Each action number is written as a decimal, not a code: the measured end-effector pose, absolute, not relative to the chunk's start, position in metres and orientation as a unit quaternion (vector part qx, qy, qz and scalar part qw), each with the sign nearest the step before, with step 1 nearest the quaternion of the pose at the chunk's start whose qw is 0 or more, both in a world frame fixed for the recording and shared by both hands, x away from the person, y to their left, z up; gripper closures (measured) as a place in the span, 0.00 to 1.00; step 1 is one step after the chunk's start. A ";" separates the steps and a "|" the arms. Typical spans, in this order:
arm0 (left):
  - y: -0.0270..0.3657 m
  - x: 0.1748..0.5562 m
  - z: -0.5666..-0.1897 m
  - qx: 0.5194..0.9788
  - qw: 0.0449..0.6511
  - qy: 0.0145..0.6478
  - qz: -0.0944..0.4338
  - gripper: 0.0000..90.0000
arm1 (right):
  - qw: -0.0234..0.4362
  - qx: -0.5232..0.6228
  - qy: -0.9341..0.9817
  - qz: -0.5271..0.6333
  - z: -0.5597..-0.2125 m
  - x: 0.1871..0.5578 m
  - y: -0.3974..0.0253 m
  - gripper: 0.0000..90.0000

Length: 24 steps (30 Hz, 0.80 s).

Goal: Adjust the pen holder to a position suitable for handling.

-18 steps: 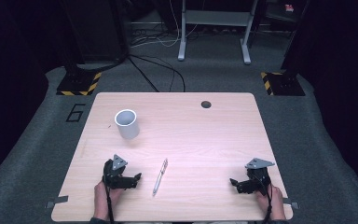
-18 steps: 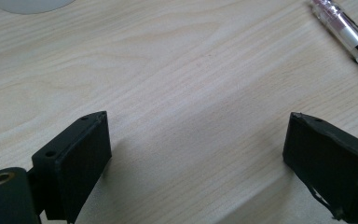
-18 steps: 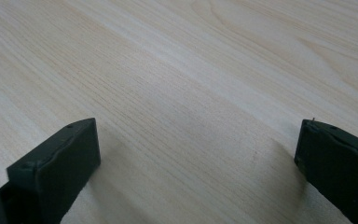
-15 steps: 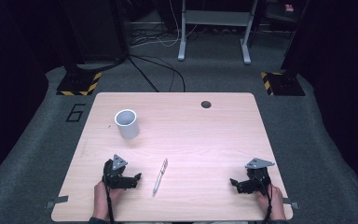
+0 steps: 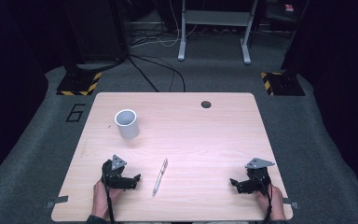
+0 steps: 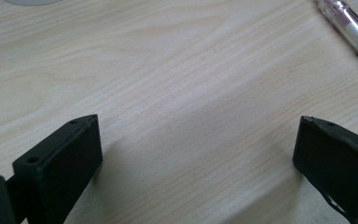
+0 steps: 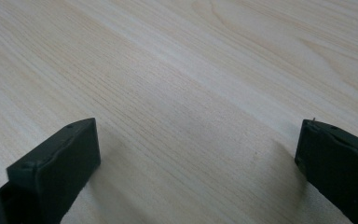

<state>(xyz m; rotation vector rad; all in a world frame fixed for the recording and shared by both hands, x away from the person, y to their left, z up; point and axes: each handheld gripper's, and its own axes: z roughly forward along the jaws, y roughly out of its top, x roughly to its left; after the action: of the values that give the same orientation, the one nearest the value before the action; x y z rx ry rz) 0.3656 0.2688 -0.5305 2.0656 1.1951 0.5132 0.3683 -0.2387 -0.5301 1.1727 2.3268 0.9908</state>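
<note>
The pen (image 5: 160,176) lies just right of the left tongs (image 5: 133,179), which, like the right tongs (image 5: 235,183), gape empty on the tabletop (image 5: 205,140); probably best straddled crosswise at mid-barrel.

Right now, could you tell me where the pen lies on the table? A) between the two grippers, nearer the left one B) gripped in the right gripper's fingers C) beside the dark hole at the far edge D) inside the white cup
A: the pen lies flat just beside the left gripper, well away from the right gripper.

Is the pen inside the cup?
No, the pen lies flat on the table, apart from the upright cup, between the two grippers.
</note>
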 end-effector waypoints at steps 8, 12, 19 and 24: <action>0.280 0.372 -0.517 0.782 0.359 0.471 0.194 0.00 | 0.176 0.413 0.822 0.350 -0.530 0.368 -0.239 0.00; 0.285 0.379 -0.508 0.771 0.370 0.480 0.198 0.00 | 0.176 0.414 0.822 0.350 -0.530 0.368 -0.239 0.00; 0.293 0.393 -0.493 0.763 0.377 0.483 0.207 0.00 | 0.175 0.413 0.822 0.350 -0.530 0.368 -0.239 0.00; 0.293 0.408 -0.482 0.757 0.384 0.487 0.206 0.00 | 0.168 0.414 0.825 0.345 -0.529 0.368 -0.239 0.00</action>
<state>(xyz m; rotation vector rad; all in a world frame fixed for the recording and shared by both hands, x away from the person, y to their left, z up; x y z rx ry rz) 0.4078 0.2935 -0.4820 1.9300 1.2410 0.5255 0.3682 -0.2393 -0.5291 1.1776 2.3471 0.9808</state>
